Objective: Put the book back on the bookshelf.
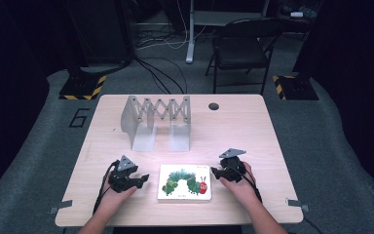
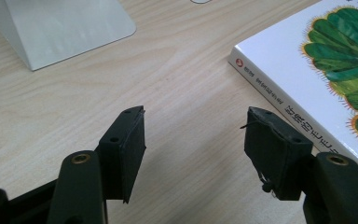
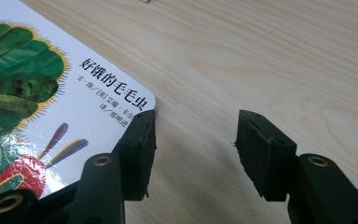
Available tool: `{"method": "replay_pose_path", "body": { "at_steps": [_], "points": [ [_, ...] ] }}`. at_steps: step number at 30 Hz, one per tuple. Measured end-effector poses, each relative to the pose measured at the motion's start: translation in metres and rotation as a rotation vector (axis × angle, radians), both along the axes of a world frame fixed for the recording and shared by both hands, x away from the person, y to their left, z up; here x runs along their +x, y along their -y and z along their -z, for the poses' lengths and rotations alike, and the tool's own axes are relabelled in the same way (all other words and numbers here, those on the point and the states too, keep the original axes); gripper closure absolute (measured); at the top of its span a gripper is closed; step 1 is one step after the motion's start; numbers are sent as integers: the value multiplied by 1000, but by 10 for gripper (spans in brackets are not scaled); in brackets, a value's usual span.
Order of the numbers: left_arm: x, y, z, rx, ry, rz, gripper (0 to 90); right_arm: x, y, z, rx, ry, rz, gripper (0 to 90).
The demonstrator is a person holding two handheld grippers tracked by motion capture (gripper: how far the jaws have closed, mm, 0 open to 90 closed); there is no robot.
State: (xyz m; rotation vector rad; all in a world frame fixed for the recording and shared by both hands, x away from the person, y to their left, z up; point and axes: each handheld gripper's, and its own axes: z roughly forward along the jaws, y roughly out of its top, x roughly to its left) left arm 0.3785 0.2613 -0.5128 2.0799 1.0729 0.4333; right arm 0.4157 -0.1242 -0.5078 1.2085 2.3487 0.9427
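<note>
A white picture book [image 1: 185, 183] with a green caterpillar on its cover lies flat near the table's front edge. My left gripper [image 1: 145, 178] rests on the table just left of the book, held by a hand. In the left gripper view its jaws [image 2: 193, 140] stand open over bare wood, with the book's spine [image 2: 279, 93] just beyond the right jaw. My right gripper [image 1: 214, 171] sits at the book's right edge. Its jaws [image 3: 196, 135] are open with bare table between them, and the left jaw stands beside the book's rounded corner [image 3: 140, 100].
A grey metal expanding rack [image 1: 156, 119] stands upright on two flat feet at the middle back of the wooden table [image 1: 253, 136]; one foot [image 2: 60, 28] is in the left gripper view. A round cable hole [image 1: 214, 106] is behind. A folding chair [image 1: 241, 48] stands beyond the table.
</note>
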Motion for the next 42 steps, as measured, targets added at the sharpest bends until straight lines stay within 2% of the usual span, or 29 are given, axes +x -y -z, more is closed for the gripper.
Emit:
{"method": "replay_pose_path", "body": {
  "at_steps": [1, 5, 6, 8, 10, 11, 12, 14, 16, 17, 22, 23, 32, 36, 41, 42],
  "points": [
    [-1, 1, -1, -2, -11, 0, 382, 0, -1, 0, 4, 2, -1, 473],
    [-5, 5, -3, 3, 16, 15, 380, -2, -2, -2, 24, -5, -8, 470],
    [-6, 6, -5, 6, 8, 21, 379, -3, -3, -2, 28, -6, -10, 468],
    [-8, 8, -5, -2, 16, 20, 373, -4, -4, -2, 34, -9, -5, 467],
    [-9, 9, -6, 8, 19, 34, 368, -5, -5, -3, 44, -10, -10, 462],
    [-11, 12, -5, -24, 15, 27, 368, -6, -5, -3, 44, -6, -12, 456],
    [-12, 12, -6, -29, 3, 31, 363, -6, -5, -3, 48, -5, -8, 455],
    [-13, 15, -7, -44, 6, 39, 348, -6, -6, -4, 57, -6, -9, 451],
    [-14, 16, -8, -37, -7, 56, 343, -6, -5, -4, 58, -3, -17, 451],
    [-15, 18, -7, -37, 3, 56, 338, -6, -5, -4, 60, -3, -17, 451],
    [-18, 24, -6, -41, 3, 78, 318, -5, -5, -4, 65, 0, -28, 450],
    [-18, 24, -8, -24, -4, 93, 313, -6, -6, -4, 70, -5, -24, 450],
    [-31, 30, -13, -67, -2, 79, 267, -6, -5, -5, 71, 2, -32, 443],
    [-37, 33, -13, -59, -15, 89, 261, -6, -5, -6, 74, -8, -28, 442],
    [-41, 39, -12, -35, 0, 119, 260, -7, -7, -6, 81, -14, -32, 441],
    [-42, 40, -11, -51, -1, 117, 261, -6, -8, -6, 82, -8, -38, 441]
  ]
}}
